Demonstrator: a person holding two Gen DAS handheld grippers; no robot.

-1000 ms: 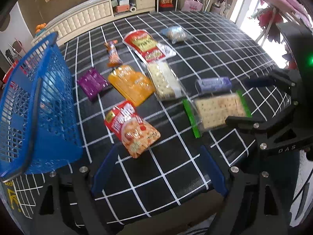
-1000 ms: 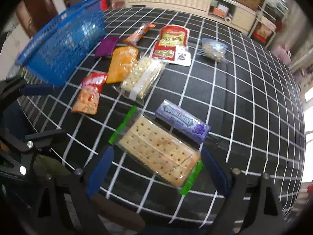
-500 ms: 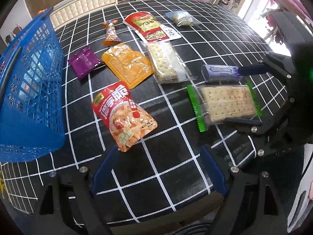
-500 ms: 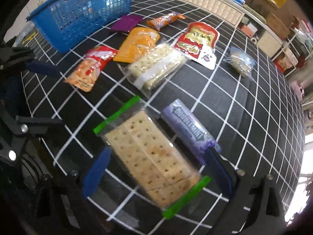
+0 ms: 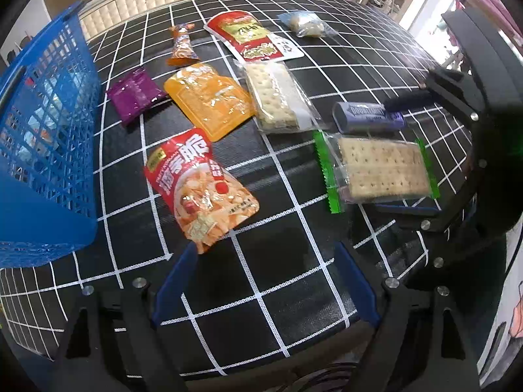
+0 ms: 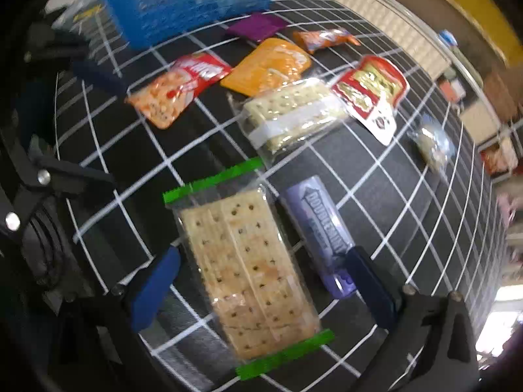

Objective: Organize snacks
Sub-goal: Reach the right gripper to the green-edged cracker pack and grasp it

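Note:
Several snack packs lie on a black checked tablecloth [image 5: 287, 261]. A green-edged cracker pack [image 6: 248, 261] lies between the open fingers of my right gripper [image 6: 261, 261]; it also shows in the left wrist view [image 5: 382, 170]. A purple gum pack [image 6: 320, 235] lies beside it, touching the right finger. My left gripper [image 5: 264, 281] is open and empty, just short of a red chip bag [image 5: 196, 183]. A blue basket [image 5: 42, 137] stands at the left.
Farther back lie an orange pouch [image 5: 209, 101], a clear cracker pack [image 5: 274, 98], a purple sachet [image 5: 134, 94], an orange candy wrapper [image 5: 181, 45], a red pouch [image 5: 251, 37] and a small clear bag [image 5: 304, 24]. The table edge is near my left gripper.
My right gripper has moved forward and down so its open fingers now straddle the green-edged cracker pack. My left gripper has moved in closer to the table and the red chip bag.

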